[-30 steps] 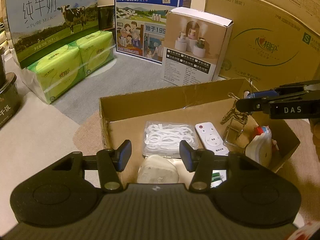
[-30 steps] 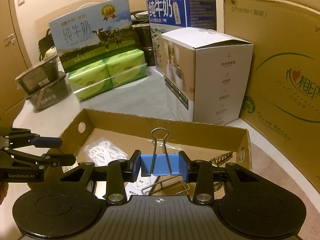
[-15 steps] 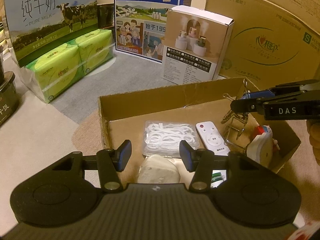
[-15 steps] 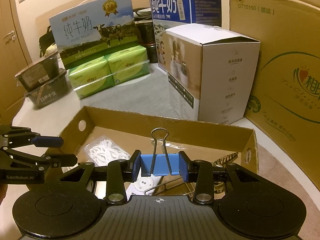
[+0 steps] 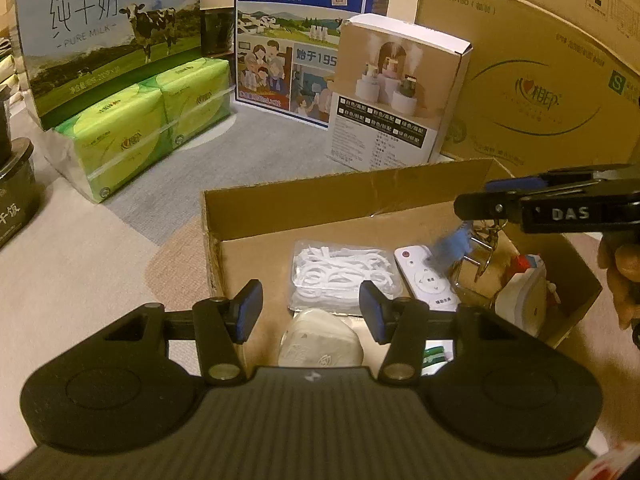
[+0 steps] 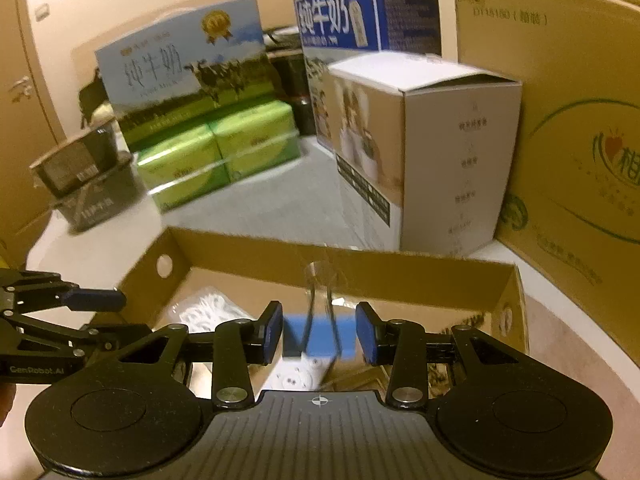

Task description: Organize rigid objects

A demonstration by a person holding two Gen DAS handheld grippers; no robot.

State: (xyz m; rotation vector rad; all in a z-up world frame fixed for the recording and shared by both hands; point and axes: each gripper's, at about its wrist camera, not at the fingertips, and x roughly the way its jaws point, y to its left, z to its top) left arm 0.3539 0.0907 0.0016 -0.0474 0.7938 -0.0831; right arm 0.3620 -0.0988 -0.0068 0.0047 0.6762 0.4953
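Note:
A shallow cardboard box holds a bag of white floss picks, a white remote, a white pouch, a metal clip and a white bottle. My right gripper is open above the box. A blue binder clip is blurred and falling between and below its fingers, over the remote. My left gripper is open and empty above the box's near side.
Behind the box stand a white humidifier carton, two milk cartons, green tissue packs and a large brown carton. Dark bowls sit at the left.
My right gripper has opened and let go of the blue binder clip, which now drops toward the box. The left gripper has not moved.

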